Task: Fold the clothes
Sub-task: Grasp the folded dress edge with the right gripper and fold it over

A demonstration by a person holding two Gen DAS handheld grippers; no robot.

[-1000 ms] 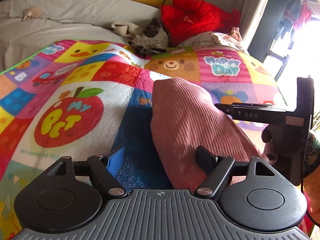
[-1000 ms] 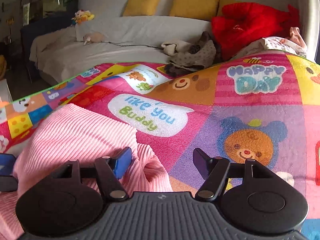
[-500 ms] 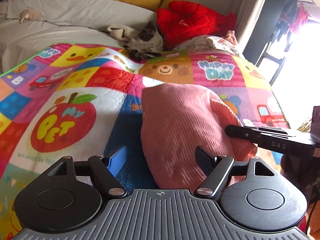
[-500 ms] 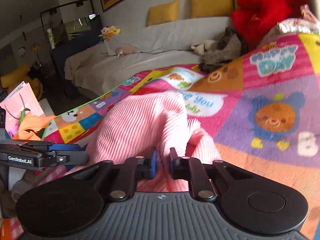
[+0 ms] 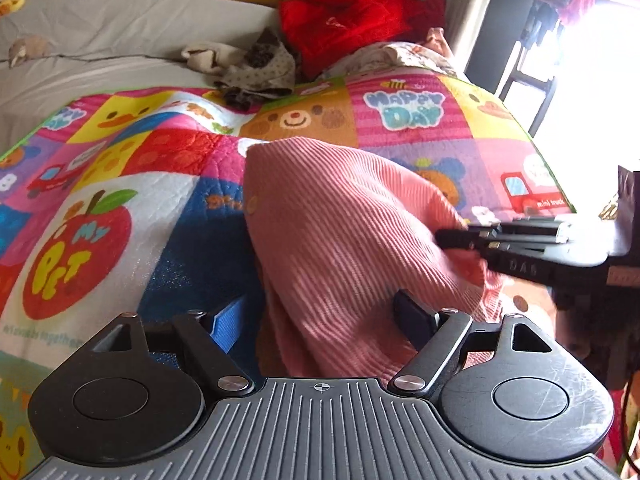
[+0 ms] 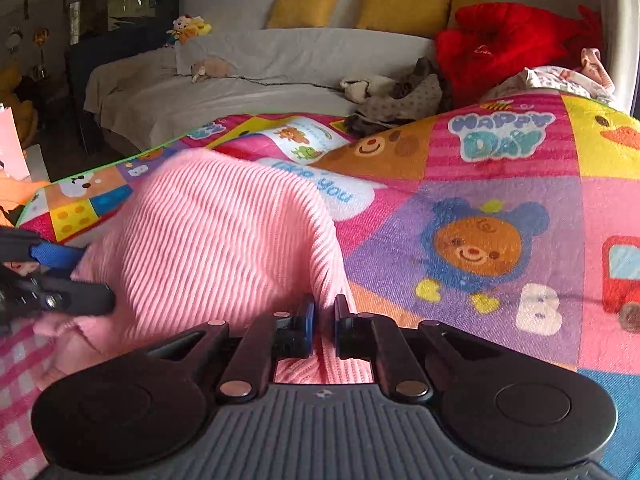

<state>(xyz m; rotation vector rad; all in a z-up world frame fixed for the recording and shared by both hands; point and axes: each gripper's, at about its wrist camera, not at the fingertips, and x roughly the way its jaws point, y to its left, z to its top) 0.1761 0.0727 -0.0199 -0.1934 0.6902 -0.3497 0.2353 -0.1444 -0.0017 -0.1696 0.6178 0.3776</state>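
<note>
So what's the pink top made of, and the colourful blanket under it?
The pink top looks like soft ribbed knit: fine raised lines run all over it, and it bunches where the right gripper pinches it. The blanket looks like printed quilted fabric, matte, with stitched puffy squares; probably cotton or polyester, hard to say.

sweater (image 5: 344,240) sits on the quilt (image 5: 168,208) near its front edge, cushions (image 6: 404,10) behind, clothes pile (image 6: 400,98) at the quilt's back edge.
</note>
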